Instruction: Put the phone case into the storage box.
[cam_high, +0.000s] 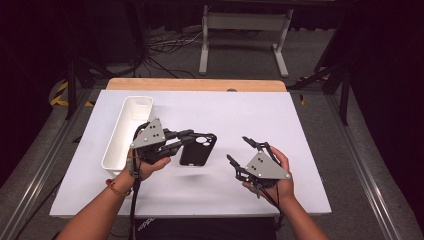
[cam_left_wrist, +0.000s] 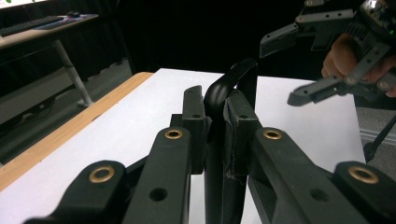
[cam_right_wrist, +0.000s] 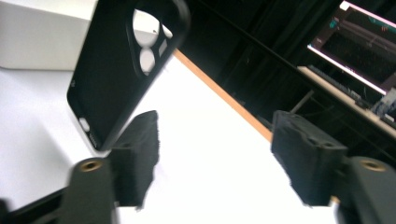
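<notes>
left gripper carries the phone case; right gripper stands apart with nothing in it

the left gripper (cam_high: 176, 141) is clenched on the edge of a black phone case (cam_high: 198, 149), held clear of the white table (cam_high: 310, 125), just right of the white bin (cam_high: 128, 134). the right gripper (cam_high: 239, 150), further right of the bin, has jaws parted and bare. this looks like a carry step; next the case likely swings over the bin, whose visible inside looks empty, and is let go.

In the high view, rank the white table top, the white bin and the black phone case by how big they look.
1. White table top, by far the largest.
2. White bin, long and narrow, at the table's left.
3. Black phone case, smallest; it is clamped in the left gripper above the table, so slightly nearer the camera.
</notes>
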